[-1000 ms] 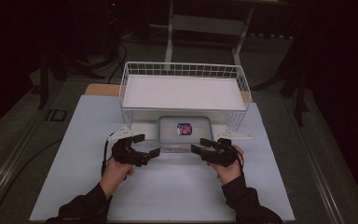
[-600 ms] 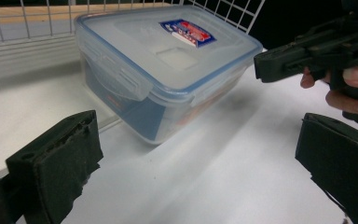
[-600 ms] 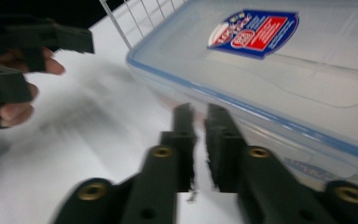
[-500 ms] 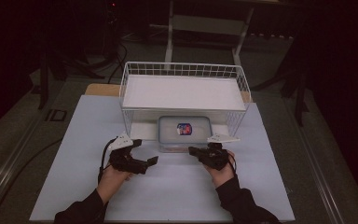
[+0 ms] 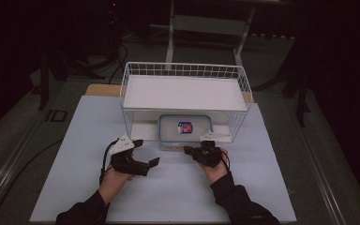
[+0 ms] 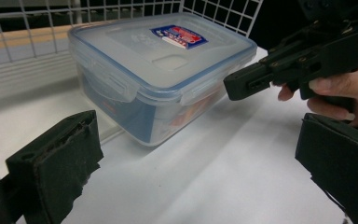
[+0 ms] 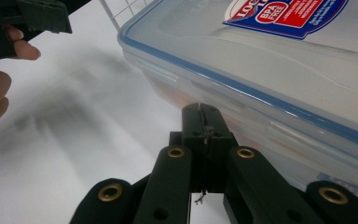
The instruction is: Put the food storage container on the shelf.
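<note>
The clear lidded container (image 5: pixel 184 131) (blue-rimmed) sits under the wire rack (image 5: pixel 185 96); just before it, the left gripper (image 6: pixel 191 158) gapes wide, while the right gripper (image 7: pixel 200 108) is pressed closed, empty

Container lid (image 7: pixel 279 51) sticker (image 7: pixel 284 11): "BPA FREE"

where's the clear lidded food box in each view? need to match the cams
High view: food box at centre, under the wire rack's shelf.
Left gripper view: upper centre, lid and side latches visible.
Right gripper view: upper right, very close.
Shared landmark: the red-and-blue lid label.
</note>
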`<action>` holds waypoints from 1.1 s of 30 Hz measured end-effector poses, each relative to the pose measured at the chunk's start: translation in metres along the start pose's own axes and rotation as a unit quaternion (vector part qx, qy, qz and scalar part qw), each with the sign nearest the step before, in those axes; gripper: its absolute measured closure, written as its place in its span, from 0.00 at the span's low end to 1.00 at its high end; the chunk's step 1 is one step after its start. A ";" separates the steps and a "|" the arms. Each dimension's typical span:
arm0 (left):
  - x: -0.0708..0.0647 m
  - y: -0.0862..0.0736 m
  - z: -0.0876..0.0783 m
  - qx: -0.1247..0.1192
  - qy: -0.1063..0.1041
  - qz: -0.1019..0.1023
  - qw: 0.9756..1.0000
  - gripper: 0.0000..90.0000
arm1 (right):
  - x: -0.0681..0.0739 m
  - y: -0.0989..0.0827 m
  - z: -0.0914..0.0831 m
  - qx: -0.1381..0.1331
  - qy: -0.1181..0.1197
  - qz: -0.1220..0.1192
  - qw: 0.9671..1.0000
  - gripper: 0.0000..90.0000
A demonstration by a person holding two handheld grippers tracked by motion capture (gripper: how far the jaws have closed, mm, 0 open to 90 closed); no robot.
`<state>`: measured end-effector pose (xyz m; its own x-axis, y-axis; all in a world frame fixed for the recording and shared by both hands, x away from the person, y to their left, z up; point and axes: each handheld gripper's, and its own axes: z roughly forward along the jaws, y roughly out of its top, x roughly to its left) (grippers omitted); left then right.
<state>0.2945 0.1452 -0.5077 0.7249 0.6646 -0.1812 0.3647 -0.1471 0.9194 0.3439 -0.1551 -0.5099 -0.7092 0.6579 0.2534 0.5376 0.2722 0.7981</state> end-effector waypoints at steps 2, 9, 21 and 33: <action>0.001 0.000 -0.001 -0.004 0.006 0.003 1.000 0.00 | -0.002 0.002 0.003 0.000 -0.001 0.001 1.000 1.00; 0.002 0.000 -0.001 -0.004 0.006 0.001 1.000 0.00 | -0.011 0.008 0.016 0.002 -0.011 0.009 1.000 1.00; 0.002 0.000 -0.002 -0.005 0.004 -0.001 1.000 0.00 | -0.027 0.021 0.029 -0.002 -0.046 0.006 0.999 1.00; 0.003 0.000 -0.003 -0.005 0.001 -0.003 1.000 0.00 | -0.040 0.030 0.036 -0.017 -0.061 0.033 0.997 1.00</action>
<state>0.2952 0.1491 -0.5074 0.7221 0.6663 -0.1860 0.3631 -0.1362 0.9217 0.4047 -0.1479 -0.5162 -0.6104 0.7553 0.2387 0.5645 0.2033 0.8000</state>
